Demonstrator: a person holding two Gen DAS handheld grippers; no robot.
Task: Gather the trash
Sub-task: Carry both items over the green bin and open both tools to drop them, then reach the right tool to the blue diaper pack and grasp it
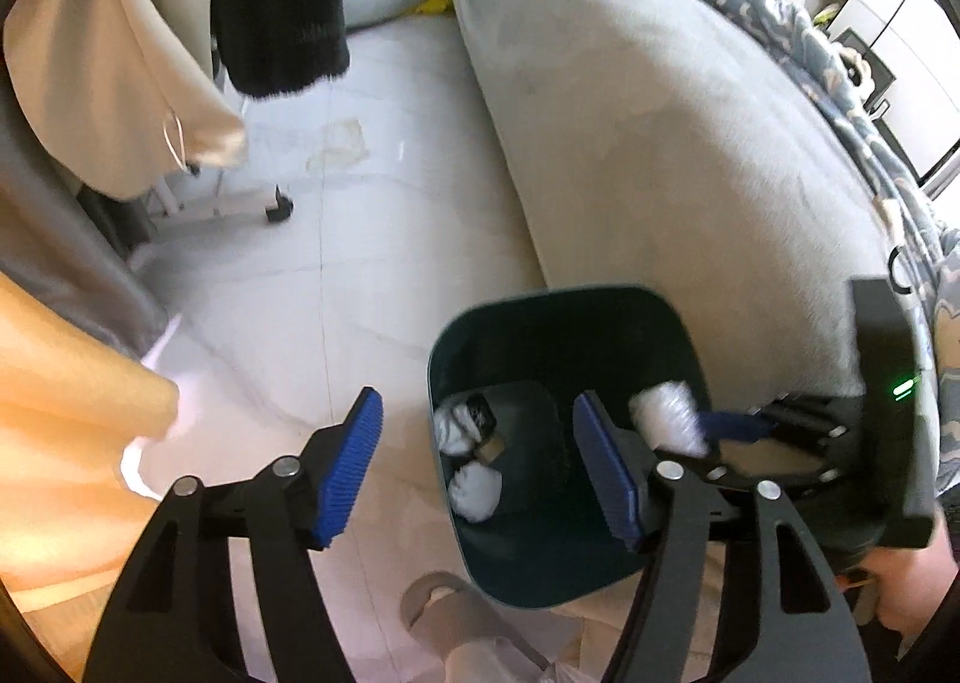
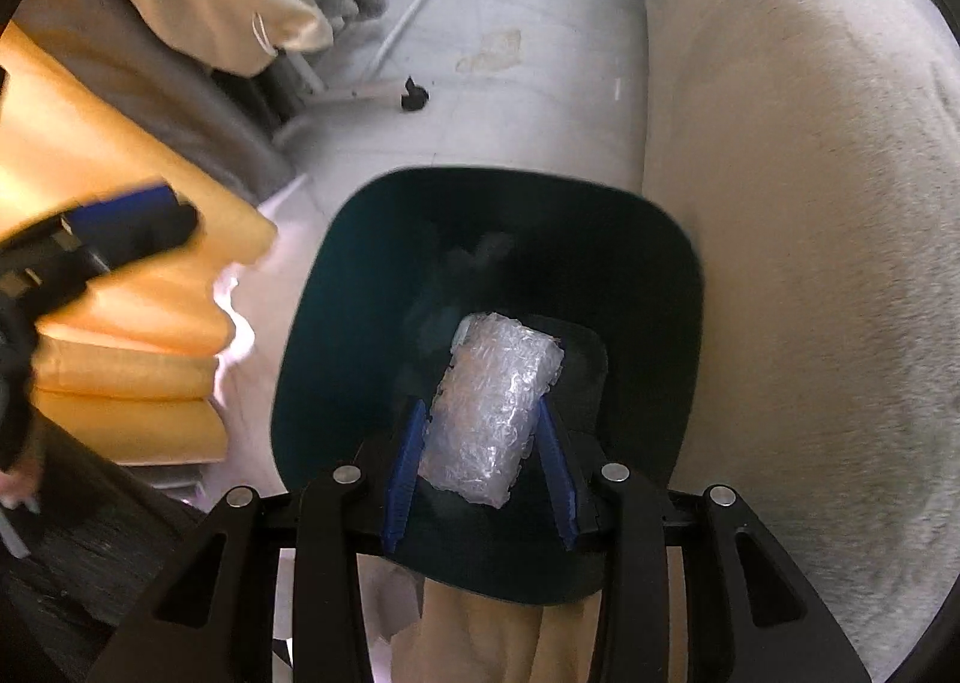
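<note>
A dark green trash bin (image 1: pixel 684 335) (image 2: pixel 336 275) stands on the floor against the sofa. Inside it lie white crumpled tissues (image 1: pixel 475 494) and a dark scrap. My right gripper (image 2: pixel 480 461) is shut on a wad of bubble wrap (image 2: pixel 492 413) and holds it over the bin's opening; it also shows in the left wrist view (image 1: pixel 669 419). My left gripper (image 1: pixel 480 467) is open and empty, above the bin's left rim, with one blue pad over the floor and the other over the bin.
A grey sofa (image 1: pixel 660 143) with a patterned blanket (image 1: pixel 840 71) runs along the right. Hanging clothes and a rack with a wheeled foot (image 1: pixel 279 209) stand at the left. Orange cushions (image 2: pixel 120 323) are stacked at the left. The floor is pale tile (image 1: pixel 372 239).
</note>
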